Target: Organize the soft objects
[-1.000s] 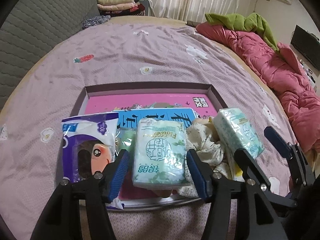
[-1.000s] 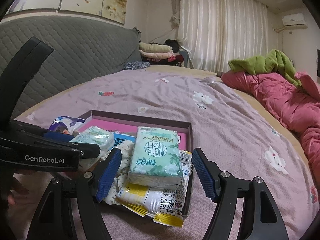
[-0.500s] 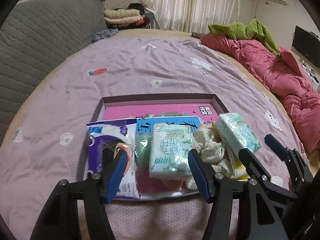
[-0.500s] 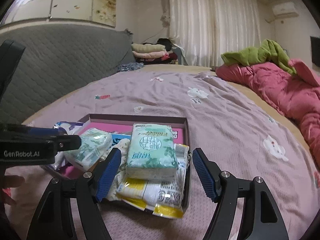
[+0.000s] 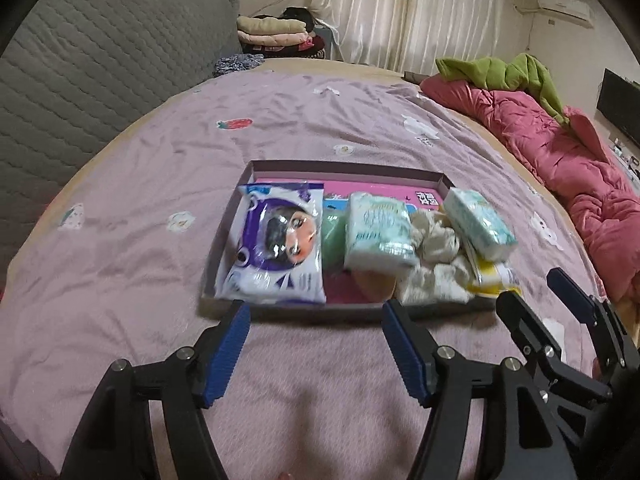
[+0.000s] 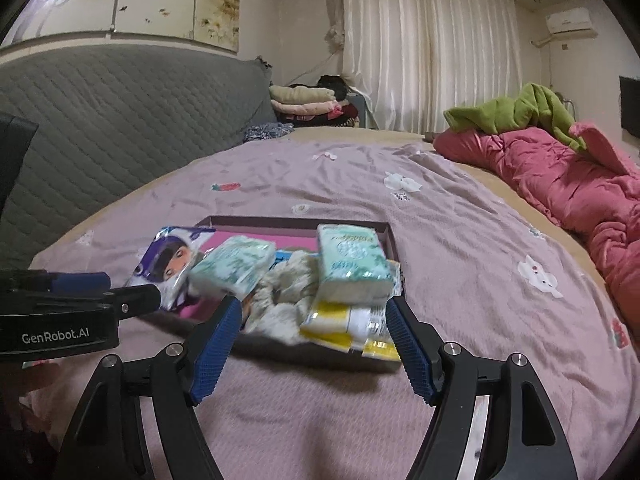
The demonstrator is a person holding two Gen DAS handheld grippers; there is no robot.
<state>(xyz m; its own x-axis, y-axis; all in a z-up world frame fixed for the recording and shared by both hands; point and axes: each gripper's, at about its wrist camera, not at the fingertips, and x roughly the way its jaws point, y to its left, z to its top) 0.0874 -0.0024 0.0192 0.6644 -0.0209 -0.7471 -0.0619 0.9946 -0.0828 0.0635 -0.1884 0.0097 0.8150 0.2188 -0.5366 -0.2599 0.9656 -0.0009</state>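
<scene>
Hovering over bare purple bedspread point(image 5: 320, 380), both tongs are standing wide with nothing between the blue pads, the left gripper point(image 5: 316, 354) having just been spreading its jaws and the right gripper point(image 6: 312, 350) sitting beside it, jaws equally empty. Judging from this, the placing step is looking finished and both tools are sitting clear of the load; the next move is calling for a fresh target, if any soft thing is waiting outside the views.

Just ahead of the fingertips, the shallow box point(image 5: 348, 166) is holding everything: the purple wipes pack point(image 5: 276, 244) ahead-left of the left gripper, 2 green tissue packs point(image 5: 378, 232) and point(image 6: 352, 266), a crumpled cream cloth point(image 5: 434, 264) between them, and a yellow packet point(image 6: 352, 328) overhanging the near rim by the right tong, which may be slipping out.

Farther off, a pink quilt point(image 6: 560, 184) is lying to the right and folded clothes point(image 6: 304, 100) are stacked far ahead; neither is blocking anything
</scene>
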